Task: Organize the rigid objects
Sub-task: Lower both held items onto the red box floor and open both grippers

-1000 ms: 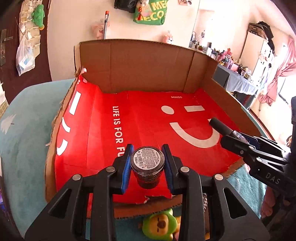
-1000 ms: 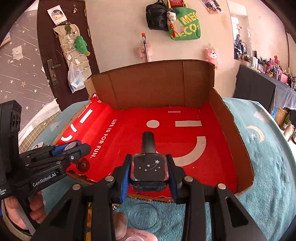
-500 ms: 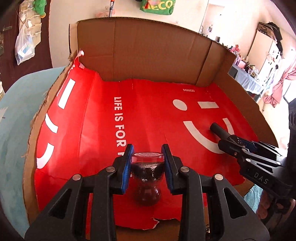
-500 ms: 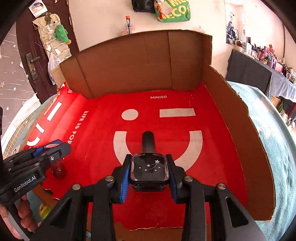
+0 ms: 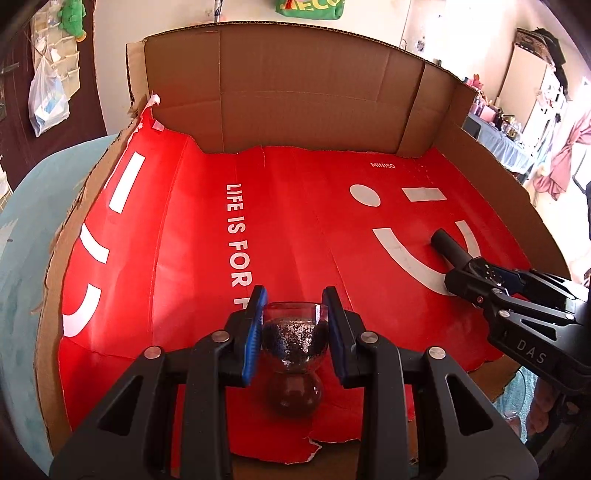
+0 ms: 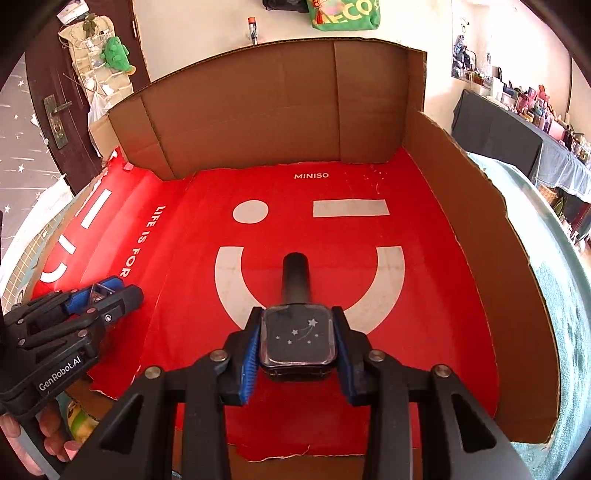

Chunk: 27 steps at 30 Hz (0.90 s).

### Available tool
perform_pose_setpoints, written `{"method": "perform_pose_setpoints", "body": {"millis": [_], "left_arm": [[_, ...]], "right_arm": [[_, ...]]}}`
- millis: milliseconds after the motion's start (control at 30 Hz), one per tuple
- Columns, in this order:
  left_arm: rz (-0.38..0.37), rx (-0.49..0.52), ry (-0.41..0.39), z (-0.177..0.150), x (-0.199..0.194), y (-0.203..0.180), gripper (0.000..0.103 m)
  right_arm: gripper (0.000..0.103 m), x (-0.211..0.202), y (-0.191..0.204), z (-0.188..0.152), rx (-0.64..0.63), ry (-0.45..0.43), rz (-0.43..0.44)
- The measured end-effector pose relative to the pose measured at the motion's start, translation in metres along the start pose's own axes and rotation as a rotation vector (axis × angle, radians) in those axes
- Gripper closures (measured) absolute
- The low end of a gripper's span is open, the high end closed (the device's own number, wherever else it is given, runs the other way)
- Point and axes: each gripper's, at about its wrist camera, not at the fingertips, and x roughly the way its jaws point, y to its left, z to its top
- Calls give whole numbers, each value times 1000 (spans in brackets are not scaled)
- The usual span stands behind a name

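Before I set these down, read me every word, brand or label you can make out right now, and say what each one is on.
"MINISO": red liner of the cardboard box.
"LIFE IS FOR F", then cut off by the left gripper: same liner.
"GenRobot.AI": left gripper body, in the right wrist view.
"DAS": right gripper body, in the left wrist view.
"ECO", partial: green bag on the wall.
The square bottle shows stars only, no words.

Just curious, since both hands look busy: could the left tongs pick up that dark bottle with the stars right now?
Probably not. The left tongs are already shut on a glittery jar, and the star bottle is clamped in the right tongs. The red box floor between them is open, though.
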Motion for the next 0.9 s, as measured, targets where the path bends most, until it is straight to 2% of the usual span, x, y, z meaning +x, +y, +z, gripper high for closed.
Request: {"method": "perform_pose_setpoints", "body": {"millis": [900], "left_arm": [[2,-1,-8,0,-1,3,73]], "right_arm": [[65,-1,-6,1,35,-3,34]]}}
